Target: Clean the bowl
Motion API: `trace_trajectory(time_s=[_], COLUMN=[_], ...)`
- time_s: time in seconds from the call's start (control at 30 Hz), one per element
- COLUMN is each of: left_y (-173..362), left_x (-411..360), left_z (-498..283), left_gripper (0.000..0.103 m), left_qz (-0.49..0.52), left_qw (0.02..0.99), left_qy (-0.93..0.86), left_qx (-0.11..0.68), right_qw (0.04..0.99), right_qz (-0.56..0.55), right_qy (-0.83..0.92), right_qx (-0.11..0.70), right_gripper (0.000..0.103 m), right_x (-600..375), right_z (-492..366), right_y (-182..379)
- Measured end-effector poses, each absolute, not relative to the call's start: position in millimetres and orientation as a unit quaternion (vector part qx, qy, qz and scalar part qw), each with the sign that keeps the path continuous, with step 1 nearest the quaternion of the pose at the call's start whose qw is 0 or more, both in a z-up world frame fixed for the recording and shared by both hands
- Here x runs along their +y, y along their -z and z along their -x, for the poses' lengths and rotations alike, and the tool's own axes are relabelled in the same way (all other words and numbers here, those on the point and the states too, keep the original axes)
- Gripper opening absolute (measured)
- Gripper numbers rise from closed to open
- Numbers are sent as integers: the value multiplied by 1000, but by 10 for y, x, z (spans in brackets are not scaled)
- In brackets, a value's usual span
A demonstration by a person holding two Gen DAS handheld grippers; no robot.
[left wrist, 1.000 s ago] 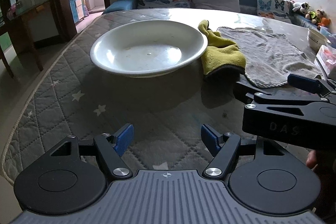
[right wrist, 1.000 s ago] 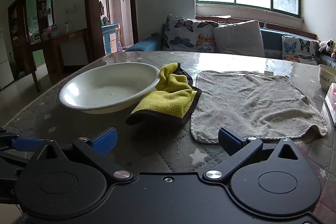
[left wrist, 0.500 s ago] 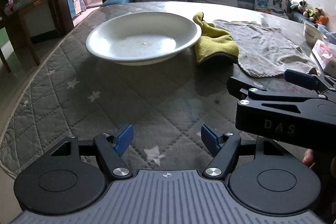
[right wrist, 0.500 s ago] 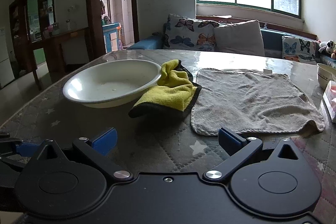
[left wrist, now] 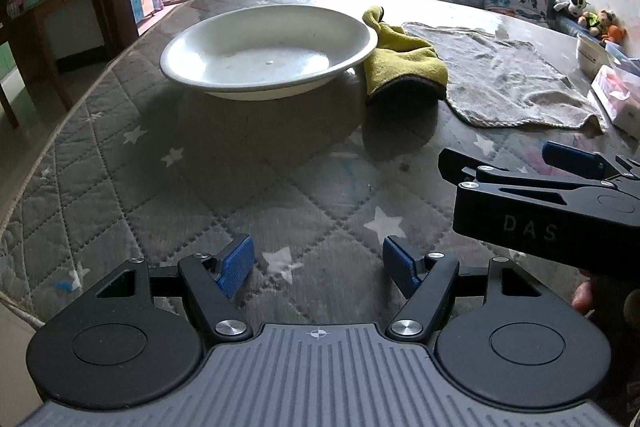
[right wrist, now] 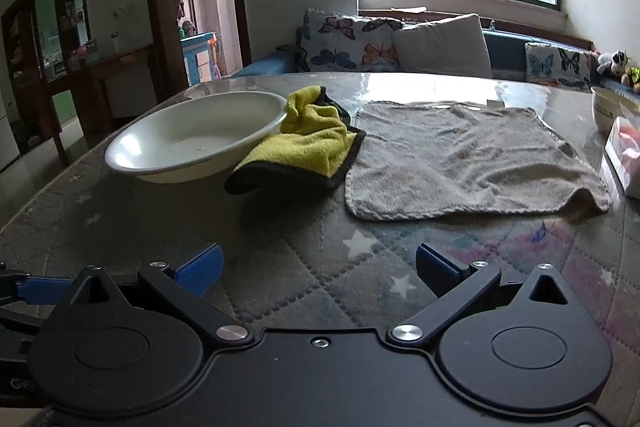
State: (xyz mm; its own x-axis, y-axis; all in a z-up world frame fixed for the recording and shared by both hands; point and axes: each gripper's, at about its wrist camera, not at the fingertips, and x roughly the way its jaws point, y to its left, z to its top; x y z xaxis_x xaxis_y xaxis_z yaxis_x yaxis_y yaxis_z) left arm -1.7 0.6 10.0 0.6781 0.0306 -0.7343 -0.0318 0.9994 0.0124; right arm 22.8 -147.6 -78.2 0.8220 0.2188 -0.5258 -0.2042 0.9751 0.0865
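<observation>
Both grippers have drawn back toward the near table edge since the earlier frames; bowl and cloths look farther off, and nothing on the table has shifted.

Left gripper: jaws wide, empty, low over the quilted table cover. Right gripper: jaws wide, empty, just beside the left one.

Bowl: white, shallow, upright, far-left on the table, small specks inside. Yellow cloth bunched against its right rim, touching. Grey towel spread flat, just right of the yellow one.

Step, as I read it: start, before any wiping. Next move likely calls for the right gripper to reach forward and pinch the yellow cloth, the left to steady the bowl's rim.

Count: one bowl to clean, two cloths, two grippers. One smaller bowl at far right, beside a box.
</observation>
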Motion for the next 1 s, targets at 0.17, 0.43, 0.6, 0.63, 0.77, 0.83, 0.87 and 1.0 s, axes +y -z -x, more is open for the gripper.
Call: trace_trajectory(time_s=[0.17,0.43,0.6,0.63,0.77,0.83,0.87,1.0], left_y=[-83,-71,-58,-56,-40,-38,-37,-35], left_x=[-33,-42,-35,-36,-33,-35,-37,-44], left_z=[46,44,39,39,39,40,41,42], left_gripper=[84,86,91,92,96,97,97,98], left_qz=[-2,-2,1,1,1,-1,-2,-3], left_qw=[914,915,915,914,915,915,915,915], left_qy=[-13,-21,-30,-31,-38,-38,-38,-41], left_qx=[405,402,403,403,402,402,401,402], right_qw=[954,950,951,951,952,953,953,953], right_qz=[-14,-19,-9,-7,-5,-4,-3,0], right_qy=[-105,-100,-98,-97,-94,-93,-92,-90], right_qx=[282,295,292,292,291,289,289,289], right_gripper=[103,103,103,103,103,103,103,103], right_x=[-1506,-1573,-1562,-1556,-1547,-1542,-1540,-1536], right_z=[-242,-266,-261,-260,-259,-261,-263,-266], right_y=[824,907,925,929,933,942,944,945])
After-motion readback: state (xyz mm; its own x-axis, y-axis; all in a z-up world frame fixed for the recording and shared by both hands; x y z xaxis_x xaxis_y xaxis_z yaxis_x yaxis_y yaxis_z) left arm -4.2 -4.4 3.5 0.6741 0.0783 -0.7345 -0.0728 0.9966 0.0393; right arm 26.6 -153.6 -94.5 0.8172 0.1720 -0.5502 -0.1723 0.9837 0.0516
